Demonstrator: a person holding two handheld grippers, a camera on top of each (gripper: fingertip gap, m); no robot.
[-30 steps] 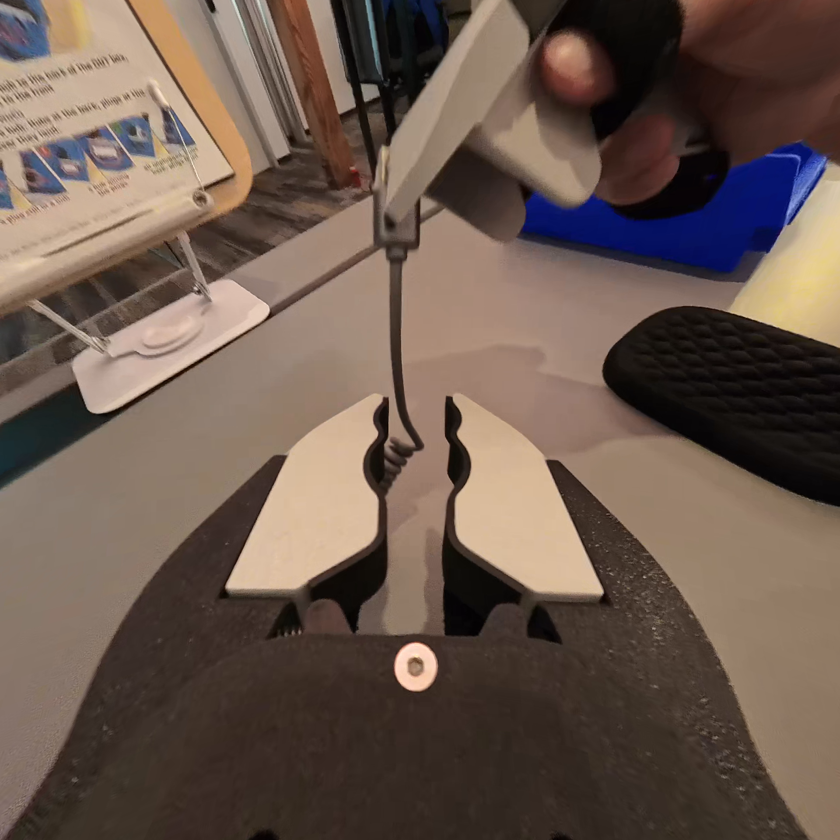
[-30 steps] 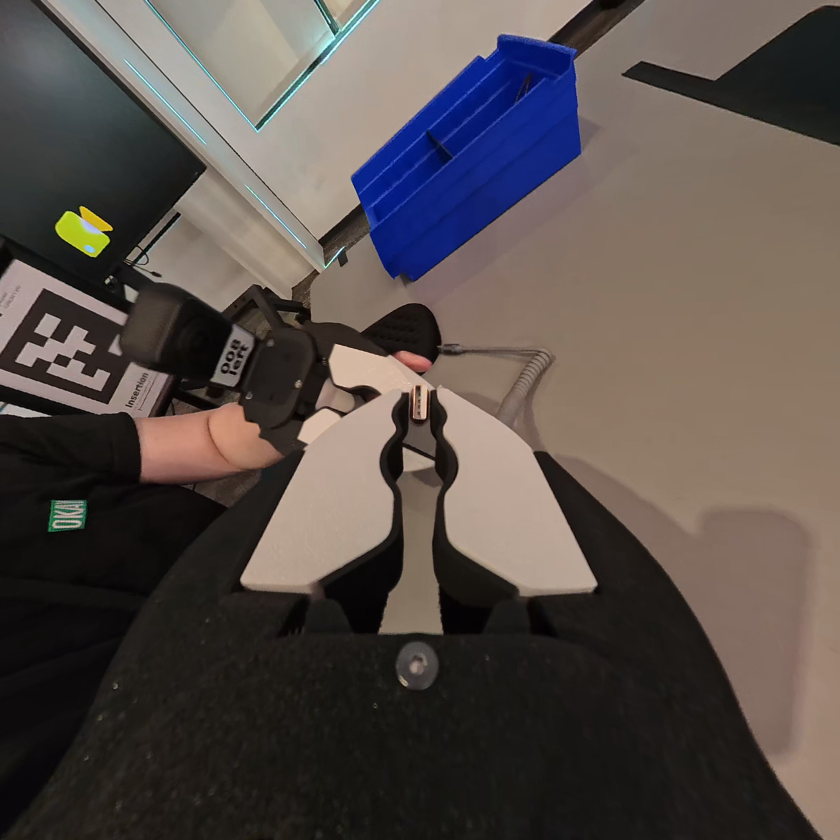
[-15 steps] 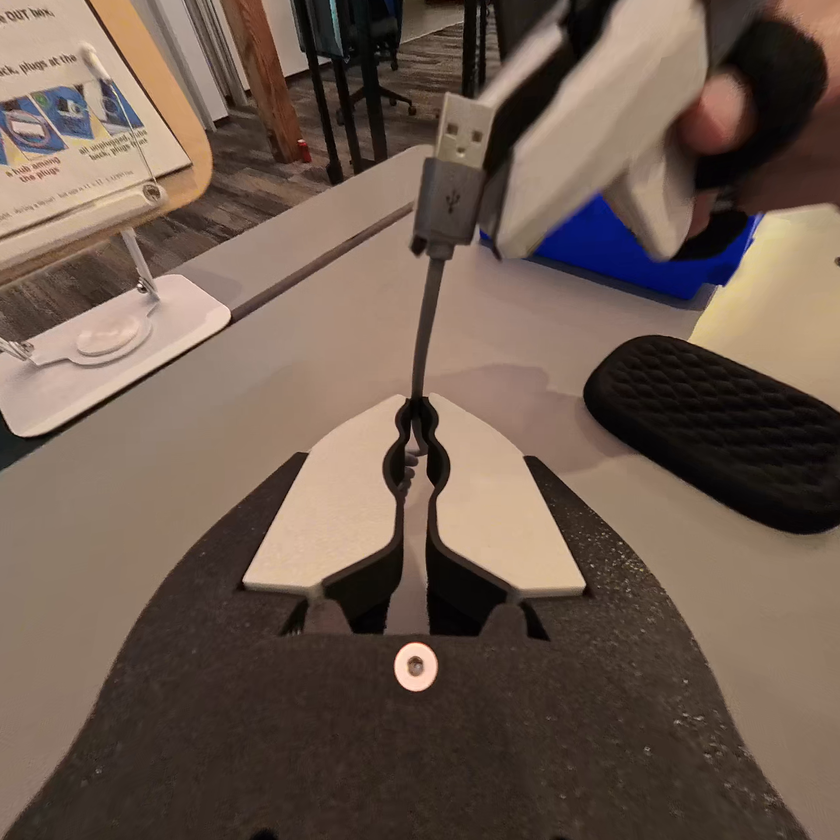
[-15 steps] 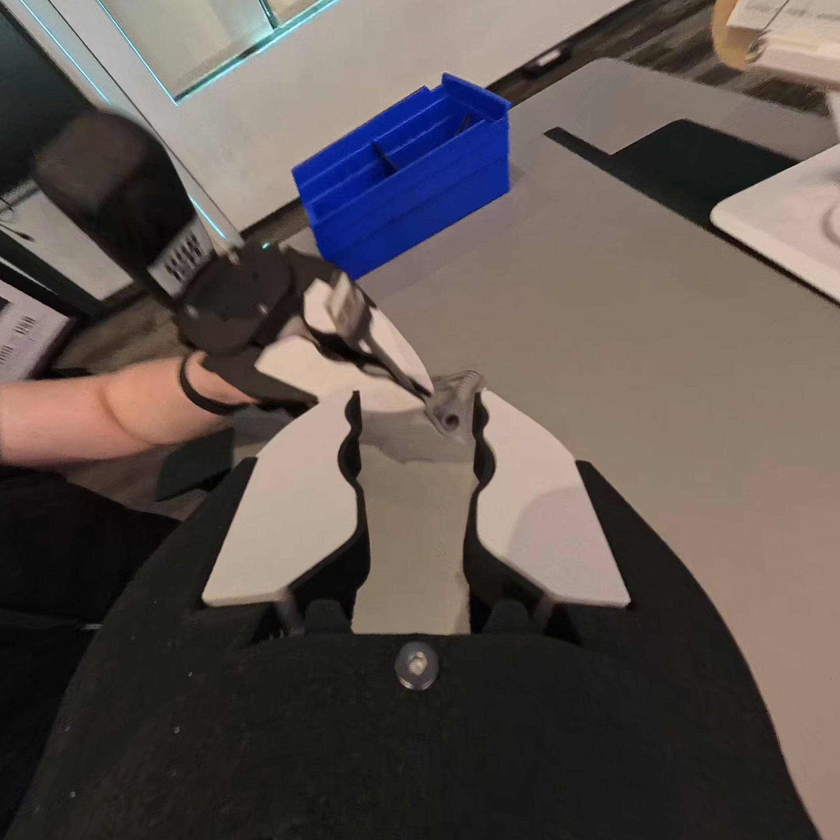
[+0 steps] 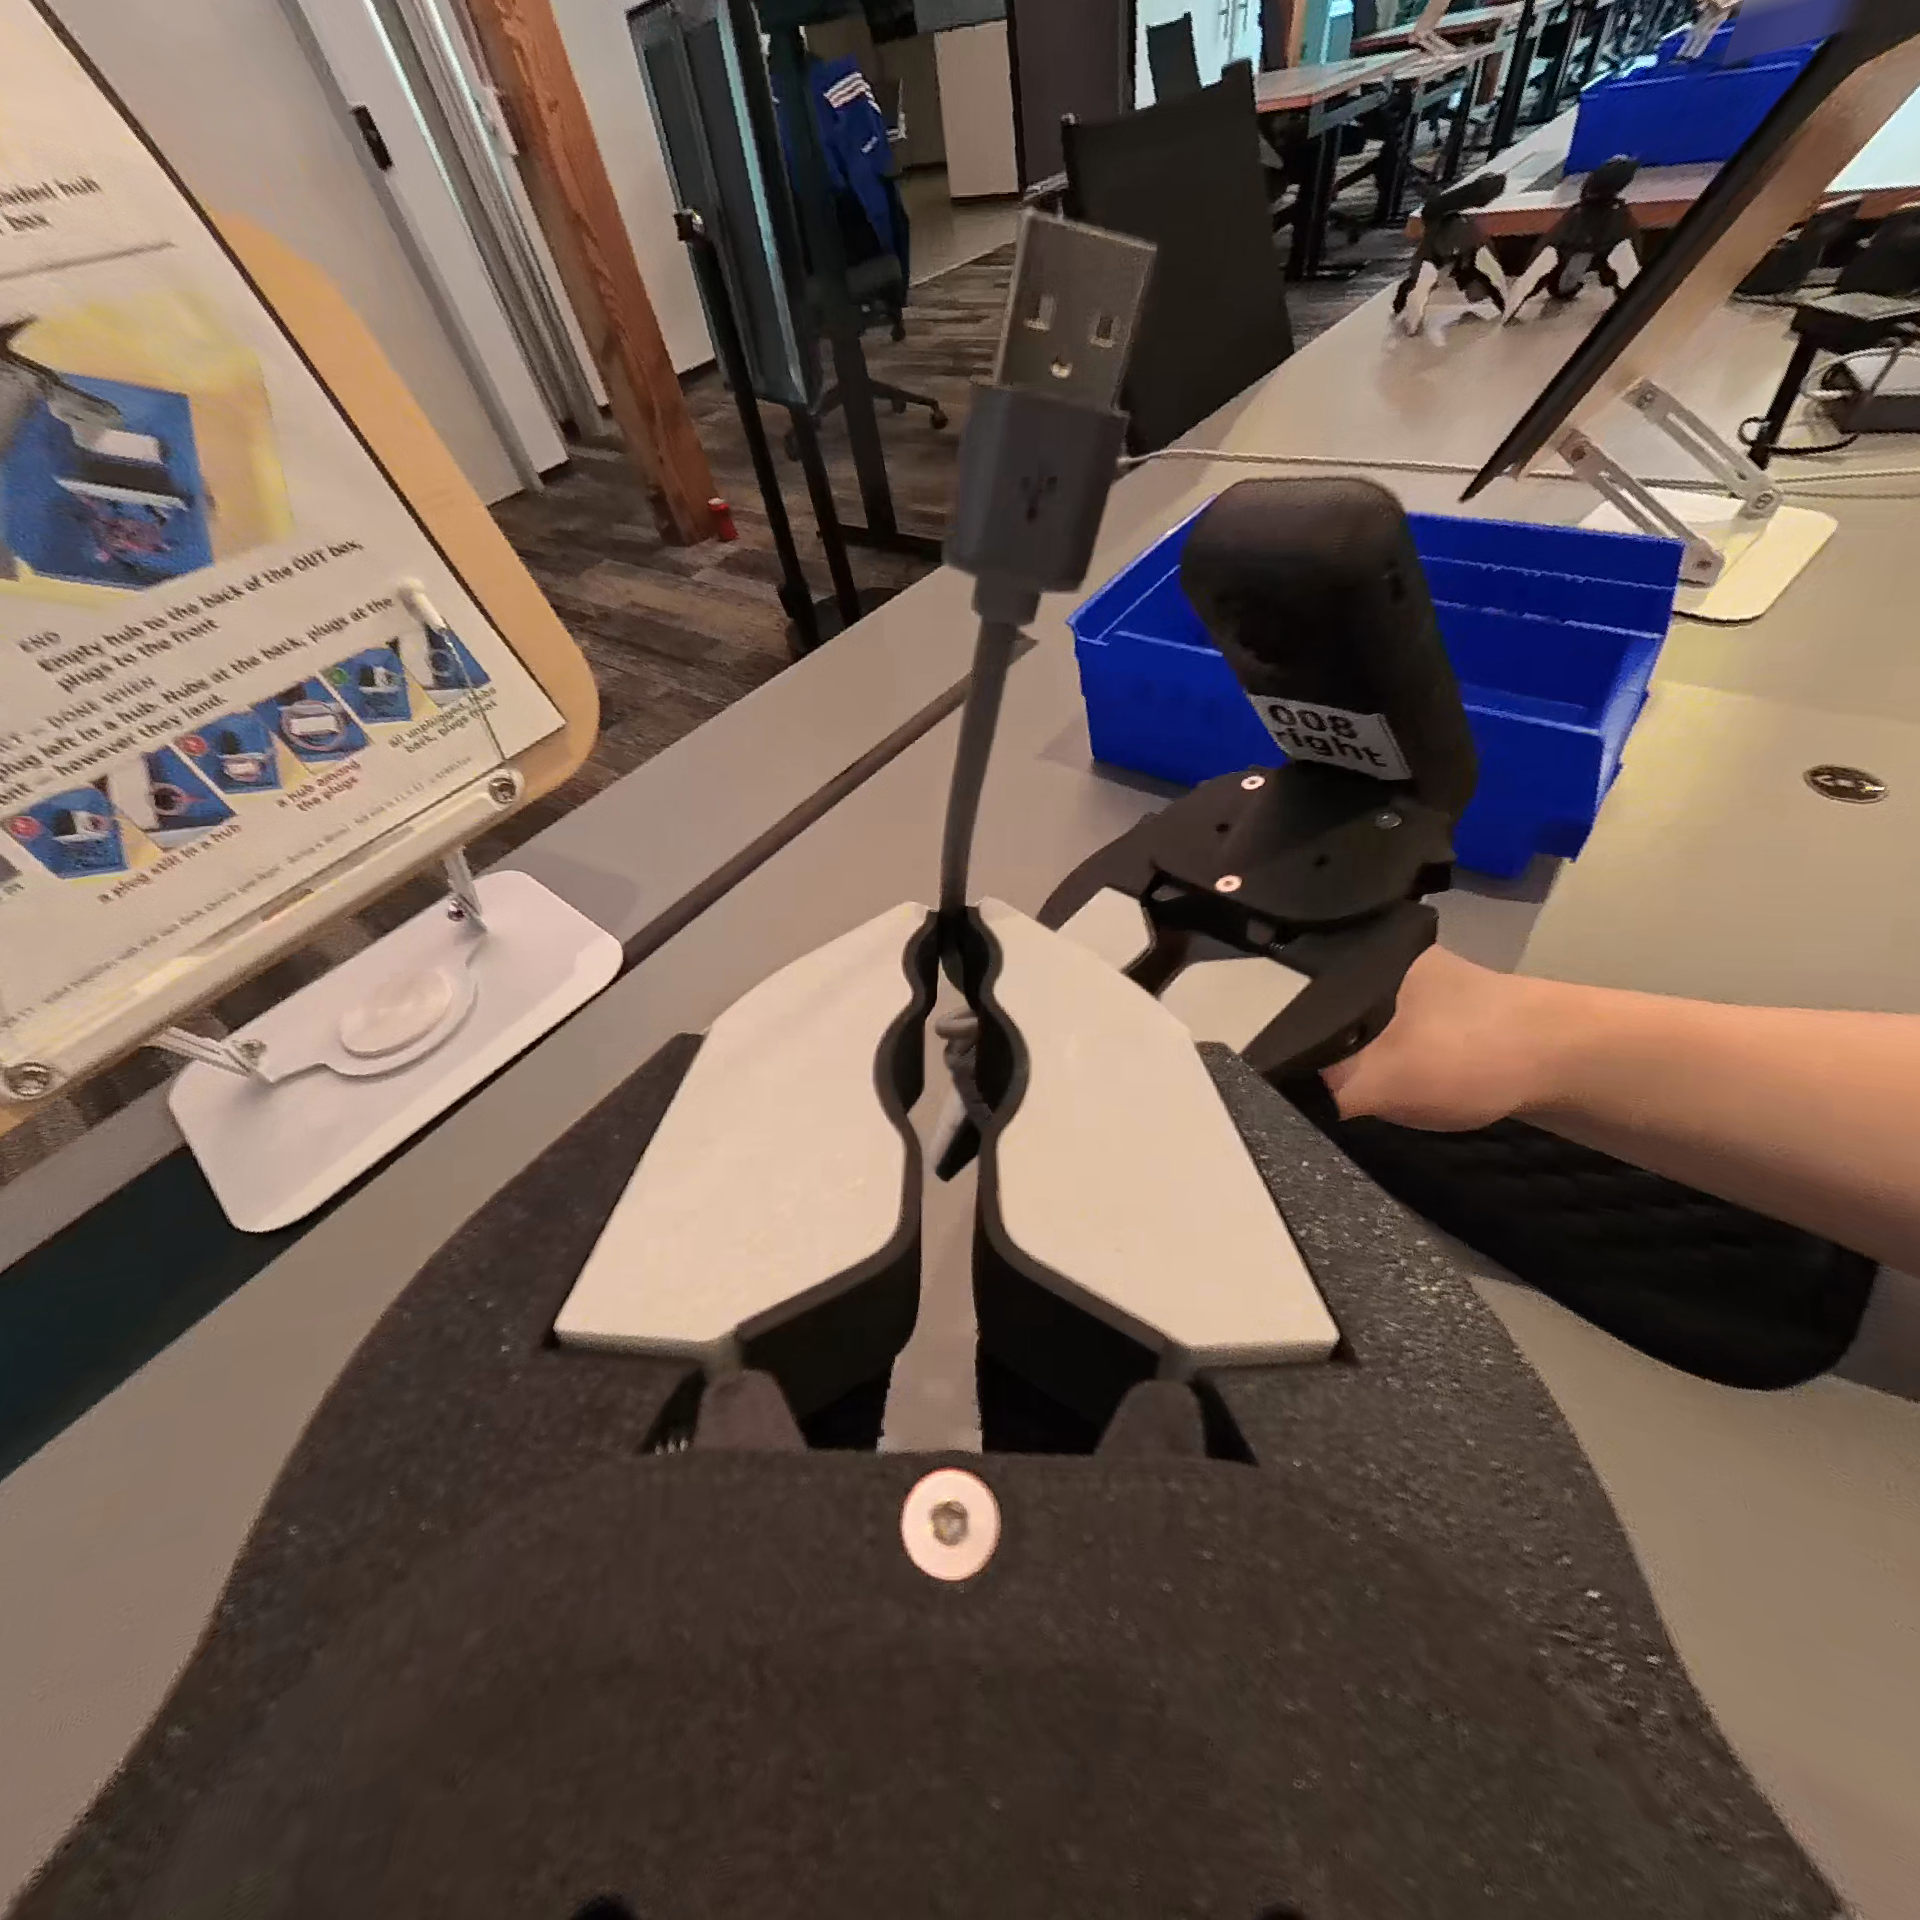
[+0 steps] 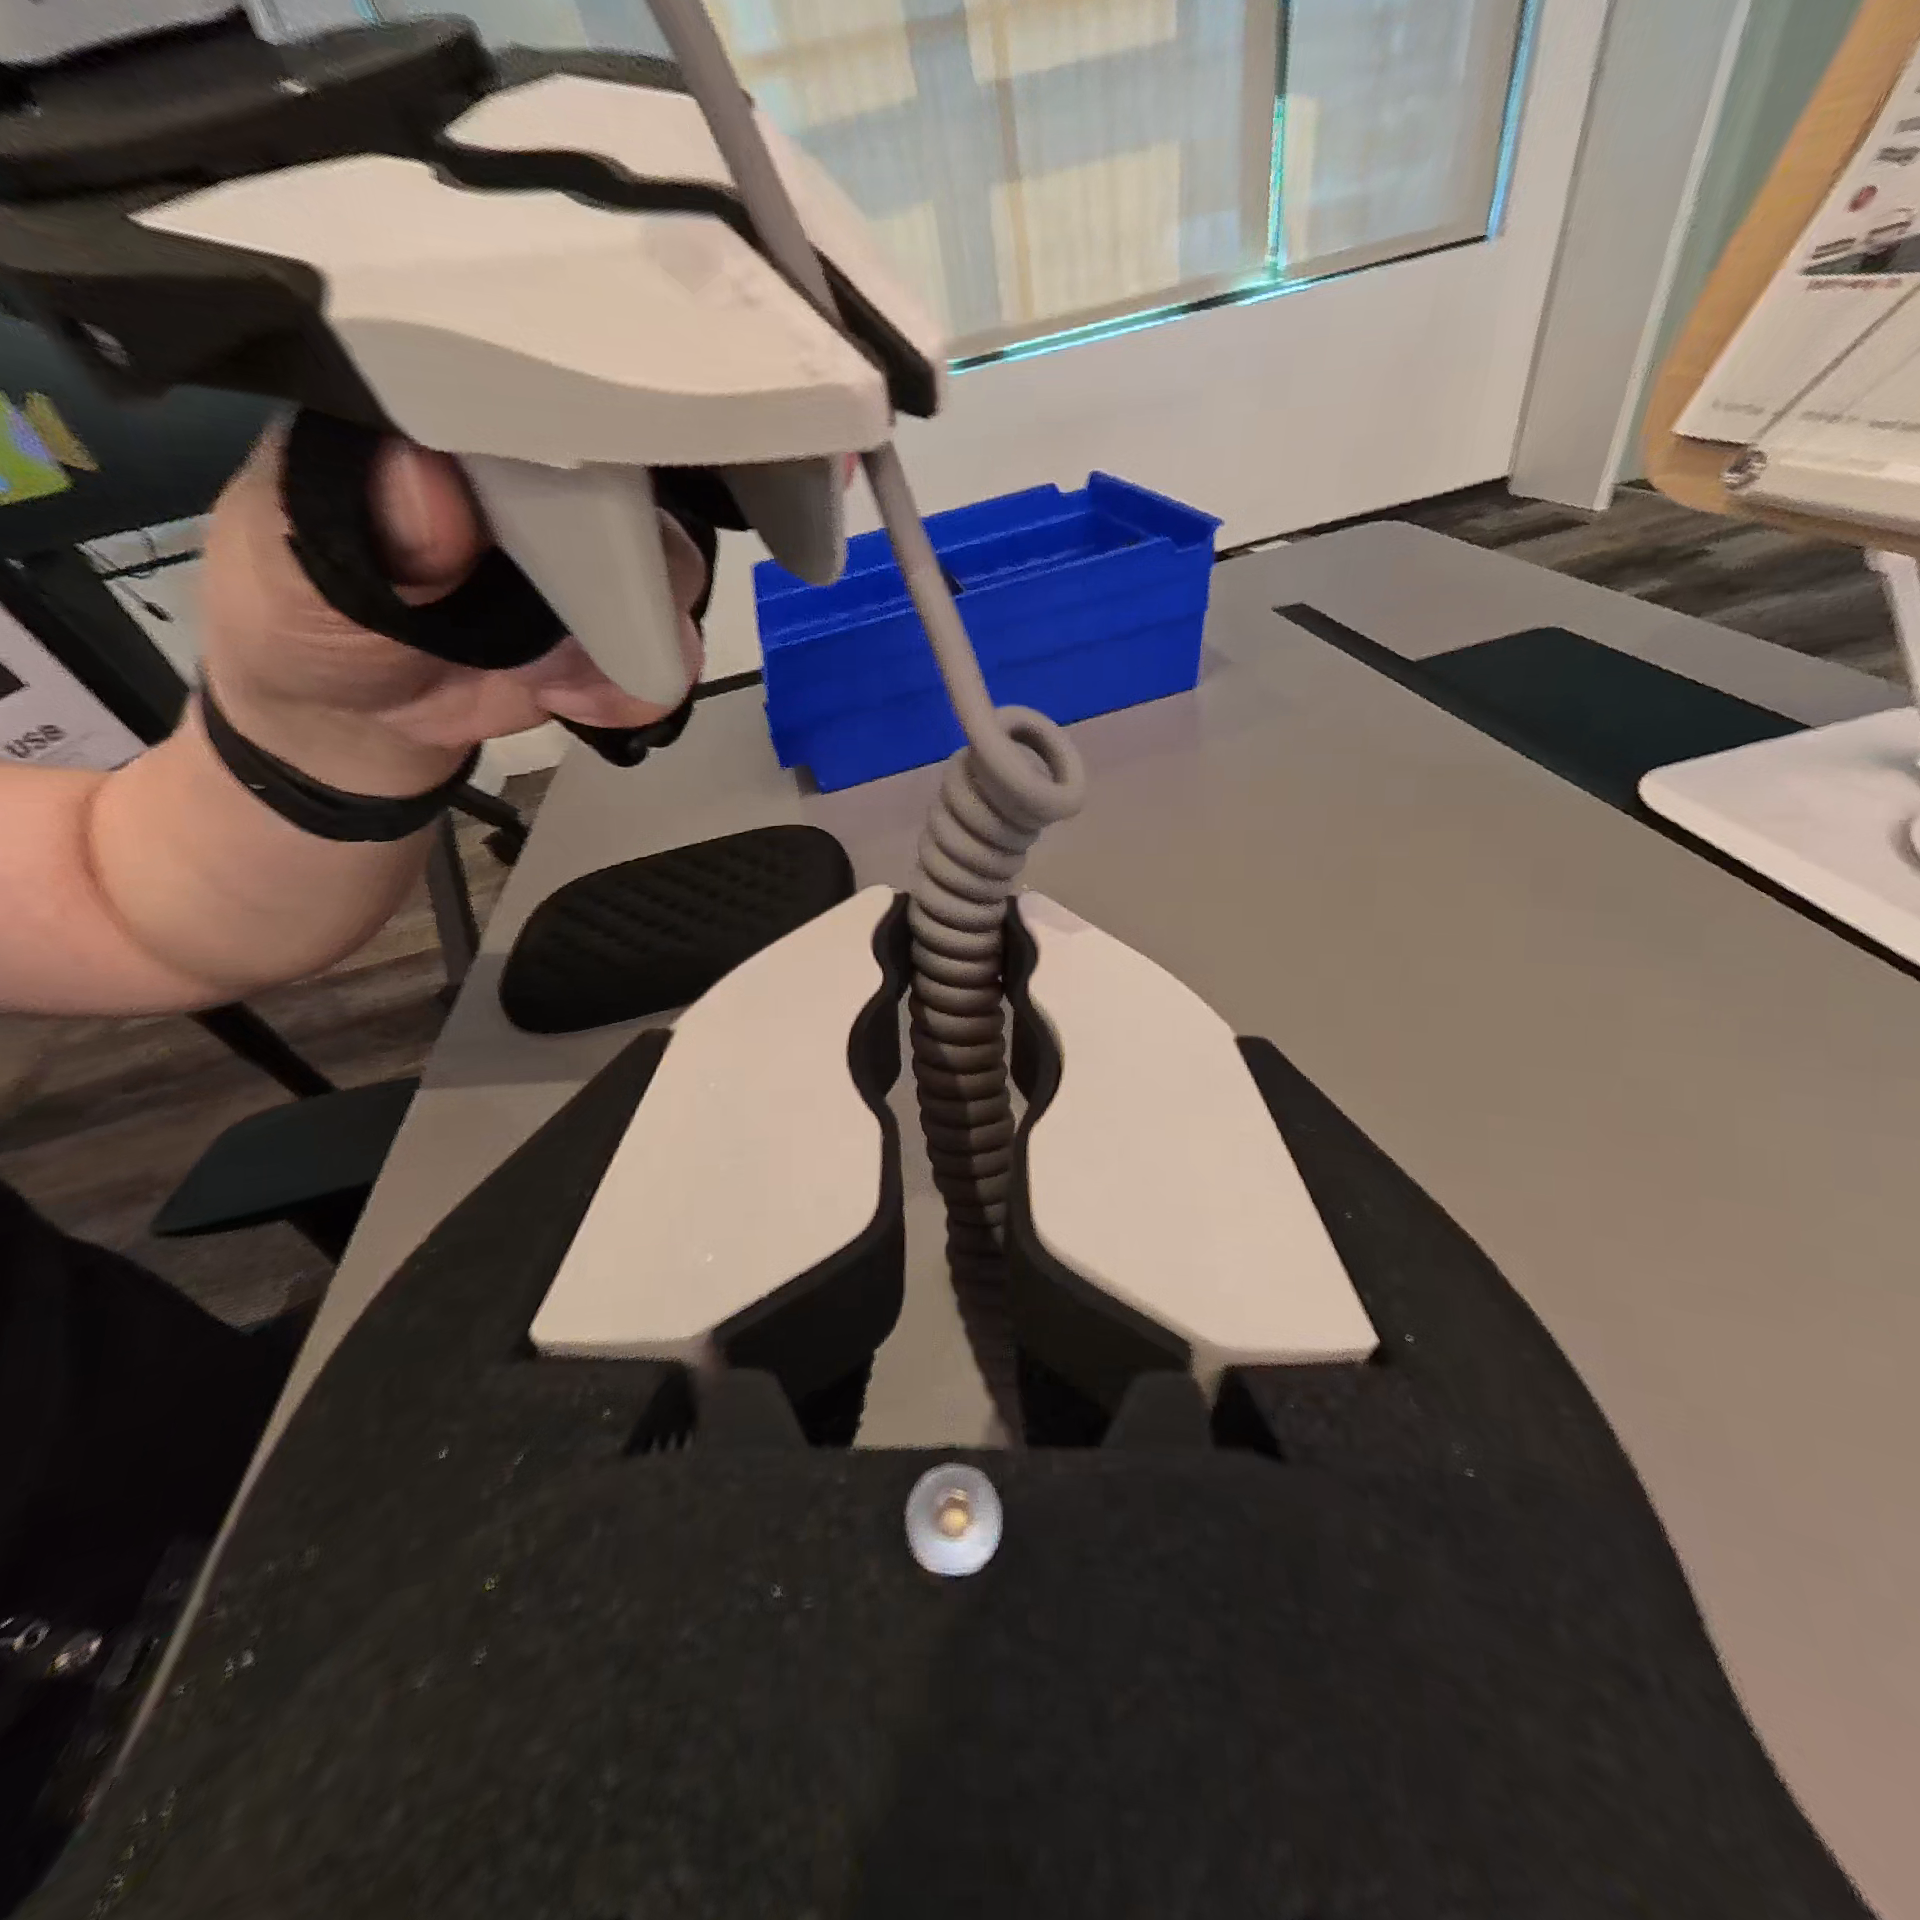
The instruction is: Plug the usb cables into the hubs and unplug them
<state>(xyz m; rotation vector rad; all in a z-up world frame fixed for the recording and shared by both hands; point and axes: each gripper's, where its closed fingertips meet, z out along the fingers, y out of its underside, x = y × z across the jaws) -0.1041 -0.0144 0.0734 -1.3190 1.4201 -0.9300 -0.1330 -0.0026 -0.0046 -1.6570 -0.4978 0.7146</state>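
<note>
A grey USB cable runs between both grippers. My left gripper (image 5: 951, 920) is shut on its thin straight part, and the metal USB-A plug (image 5: 1055, 416) stands up free above the fingertips. My right gripper (image 6: 954, 925) is shut on the coiled part of the cable (image 6: 966, 997), lower down and close to the table. The left gripper (image 6: 894, 400) shows at upper left in the right wrist view, held in a hand, with the cable passing through its tips. The right gripper's black body (image 5: 1288, 862) sits just beyond the left fingers. No hub is in view.
A blue bin (image 5: 1538, 665) stands on the grey table (image 6: 1455, 935) behind the grippers. A black padded rest (image 5: 1610, 1268) lies at the right. An instruction board on a white stand (image 5: 395, 1039) is at the left, another stand (image 6: 1787, 800) at far right. My right fingertips sit around 8 centimetres from my left ones.
The right gripper let go of the plug, dropped below the left gripper and closed on the coil. The left gripper closed on the cable under the plug and keeps it upright.
</note>
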